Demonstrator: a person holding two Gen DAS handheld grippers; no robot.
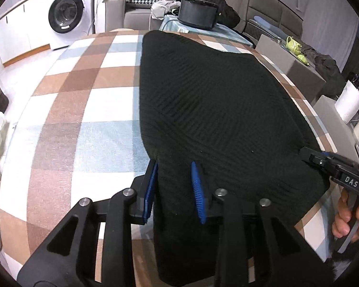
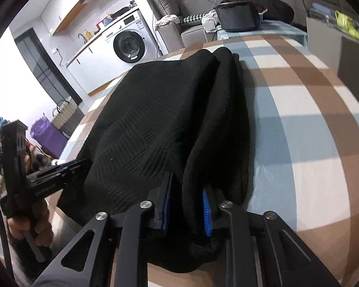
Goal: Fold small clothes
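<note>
Black ribbed knit garment (image 1: 215,110) lies on the brown, blue and white checked tablecloth (image 1: 83,110), near edge lifted off it. Left gripper (image 1: 174,189) pinches the garment's near-left corner between blue pads, right gripper (image 2: 186,208) pinches the bunched near-right edge; white washing machine (image 1: 67,12) behind

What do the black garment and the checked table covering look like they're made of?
The black garment looks like a soft knit, probably wool or acrylic: matte, with fine ribbing and woven-looking panels, and it bunches thickly between the left gripper pads. The checked covering looks like a printed cloth or thin vinyl: flat and smooth with a faint sheen; which one I can't tell.
</note>
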